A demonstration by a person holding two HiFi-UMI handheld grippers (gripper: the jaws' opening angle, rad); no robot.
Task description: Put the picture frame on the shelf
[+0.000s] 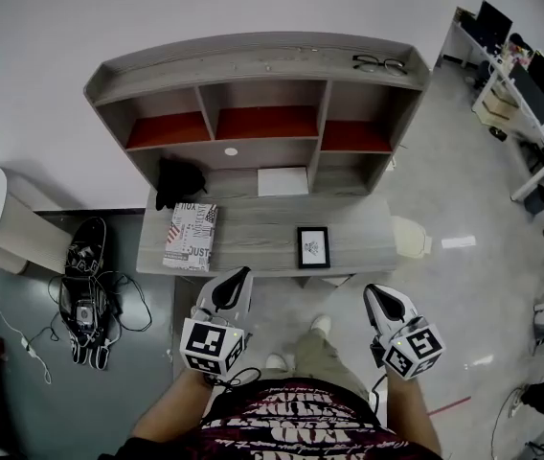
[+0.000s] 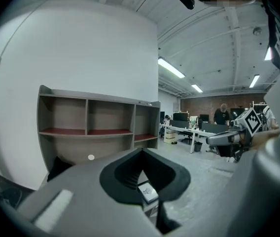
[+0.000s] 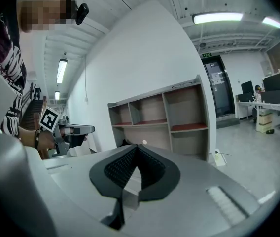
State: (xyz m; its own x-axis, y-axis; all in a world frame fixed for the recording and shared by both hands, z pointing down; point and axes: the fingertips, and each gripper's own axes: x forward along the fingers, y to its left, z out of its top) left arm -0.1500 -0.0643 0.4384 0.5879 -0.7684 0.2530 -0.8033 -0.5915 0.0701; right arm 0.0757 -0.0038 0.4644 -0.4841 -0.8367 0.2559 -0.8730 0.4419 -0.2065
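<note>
Left tongs (image 1: 241, 276) pressed together on nothing, held short of the front edge of the tabletop (image 1: 262, 226). Beyond and between the two pairs, touching neither: one black picture frame (image 1: 312, 246), lying on the tabletop close to that front edge, not in the shelf (image 1: 253, 70). Right tongs (image 1: 375, 295) likewise clamped together and empty, about level with the left pair. On the grey wood-grain tabletop, from the left: one black bundle (image 1: 178, 182) at the back (cloth or bag, hard to tell), one printed book (image 1: 192, 235), one flat white box (image 1: 282, 181) against the shelf's back, then the frame. Above, three upper compartments with red floors, and one pair of glasses (image 1: 379, 63) on the top board towards the right. White wall behind; tangled cables (image 1: 109, 300) on the dark floor at the left; office desks (image 1: 531, 89) with monitors at the far right.
</note>
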